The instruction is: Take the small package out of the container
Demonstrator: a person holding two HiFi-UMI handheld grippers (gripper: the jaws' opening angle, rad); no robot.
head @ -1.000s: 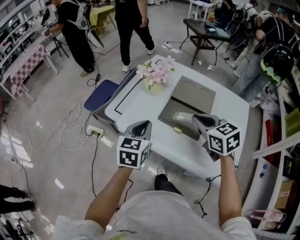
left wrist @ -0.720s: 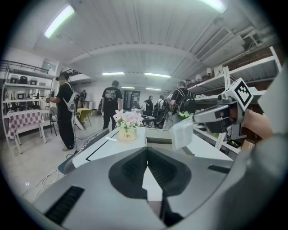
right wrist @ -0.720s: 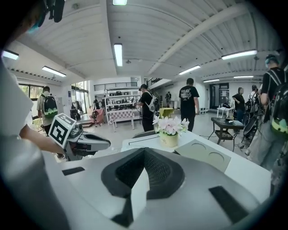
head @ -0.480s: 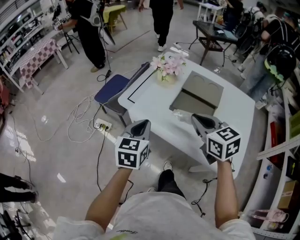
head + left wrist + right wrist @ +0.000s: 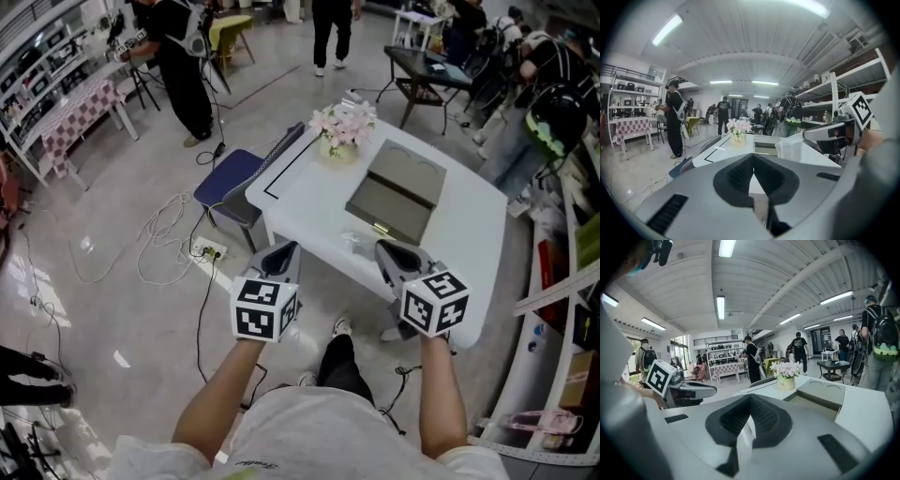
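The small package (image 5: pixel 357 242) is a clear plastic bag, and my right gripper (image 5: pixel 380 247) is shut on it. It hangs from the jaw tips over the white table (image 5: pixel 309 202), near the table's front edge and clear of the container. In the left gripper view the package (image 5: pixel 790 150) dangles from the right gripper (image 5: pixel 806 136). In the right gripper view a strip of its film (image 5: pixel 746 434) shows between the jaws of the right gripper (image 5: pixel 750 397). The grey container (image 5: pixel 386 208) lies open behind, lid (image 5: pixel 409 174) flat. My left gripper (image 5: pixel 289 247) is shut and holds nothing, left of the table's corner.
A pot of pink flowers (image 5: pixel 342 128) stands at the table's far corner. A blue stool (image 5: pixel 223 182) sits beside the table, with a power strip (image 5: pixel 210 249) and cables on the floor. Several people stand around the room. Shelving (image 5: pixel 572 281) lines the right side.
Both grippers have drawn back from the container toward the table's front edge. The package came along in the right gripper and now hangs over the white tabletop.
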